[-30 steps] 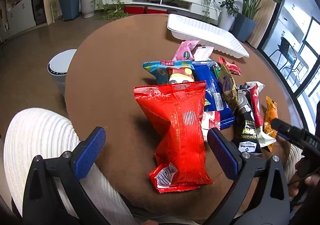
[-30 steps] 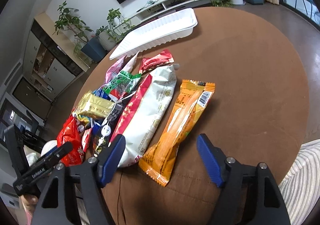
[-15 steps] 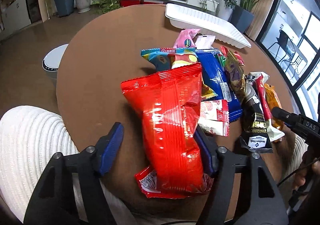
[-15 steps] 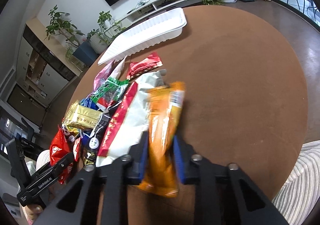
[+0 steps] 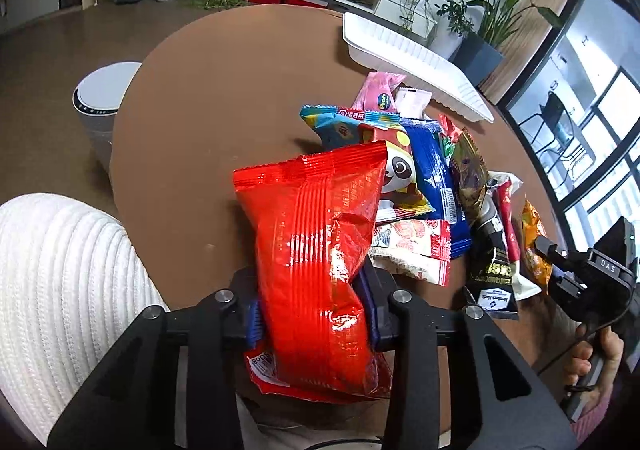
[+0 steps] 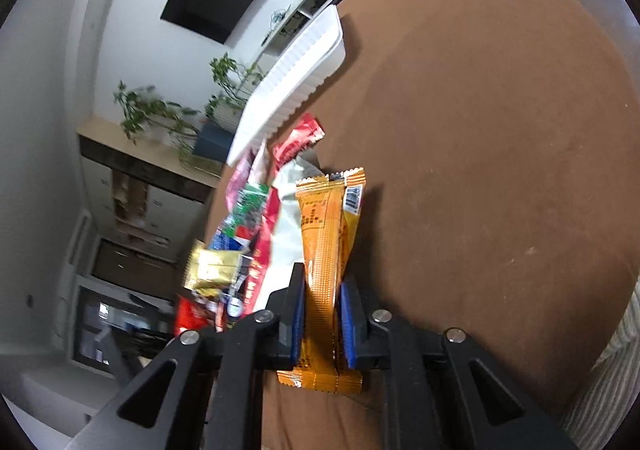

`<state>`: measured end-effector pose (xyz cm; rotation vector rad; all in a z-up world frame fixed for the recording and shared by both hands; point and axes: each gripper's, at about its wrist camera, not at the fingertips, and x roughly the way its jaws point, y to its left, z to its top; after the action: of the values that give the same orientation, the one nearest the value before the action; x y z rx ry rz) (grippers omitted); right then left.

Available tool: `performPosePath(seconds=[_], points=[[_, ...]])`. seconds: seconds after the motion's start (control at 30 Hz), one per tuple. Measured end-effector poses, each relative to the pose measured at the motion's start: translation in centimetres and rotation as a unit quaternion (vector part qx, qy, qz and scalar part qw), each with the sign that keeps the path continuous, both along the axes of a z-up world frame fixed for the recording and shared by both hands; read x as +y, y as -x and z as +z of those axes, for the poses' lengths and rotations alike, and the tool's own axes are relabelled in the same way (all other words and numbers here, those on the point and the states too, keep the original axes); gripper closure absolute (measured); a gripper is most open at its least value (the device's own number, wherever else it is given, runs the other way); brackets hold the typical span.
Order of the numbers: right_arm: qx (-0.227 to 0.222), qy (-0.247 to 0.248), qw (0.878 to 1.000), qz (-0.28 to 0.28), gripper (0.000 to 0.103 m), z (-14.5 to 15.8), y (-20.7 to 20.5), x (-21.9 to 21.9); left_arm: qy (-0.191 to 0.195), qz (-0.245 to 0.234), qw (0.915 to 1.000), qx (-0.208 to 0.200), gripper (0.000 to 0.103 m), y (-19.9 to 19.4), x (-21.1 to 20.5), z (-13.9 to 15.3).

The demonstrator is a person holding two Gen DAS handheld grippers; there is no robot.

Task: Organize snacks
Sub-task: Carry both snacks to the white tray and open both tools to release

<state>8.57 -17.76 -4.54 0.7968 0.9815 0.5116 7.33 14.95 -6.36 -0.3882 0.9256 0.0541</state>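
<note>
Your left gripper point(image 5: 312, 314) had just closed on the red bag point(image 5: 316, 262), pinching its lower half, and your right gripper point(image 6: 322, 324) clamped the orange packet point(image 6: 330, 250) that had lain flat a second ago. Both snacks were gripped beside the pile point(image 5: 424, 186) on the brown table point(image 6: 500, 130); the white tray point(image 5: 408, 54) at the far edge looked the likely drop-off.

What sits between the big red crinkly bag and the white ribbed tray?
In the left wrist view, between red bag and white tray: a blue packet and pink packet.
</note>
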Motion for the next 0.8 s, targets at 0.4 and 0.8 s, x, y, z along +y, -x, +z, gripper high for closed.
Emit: performPosePath(seconds=[0.4, 0.8], points=[[-0.02, -0.039, 0.999, 0.007, 0.086, 1.7, -0.9, -0.1, 0.025, -0.009, 0.9991, -0.034, 0.069, -0.2, 0.9, 3.2], [-0.053, -0.034, 0.998, 0.013, 0.086, 4.8, -5.6, -0.5, 0.024, -0.043, 0.997, -0.059, 0.069, -5.3, 1.3, 7.6]])
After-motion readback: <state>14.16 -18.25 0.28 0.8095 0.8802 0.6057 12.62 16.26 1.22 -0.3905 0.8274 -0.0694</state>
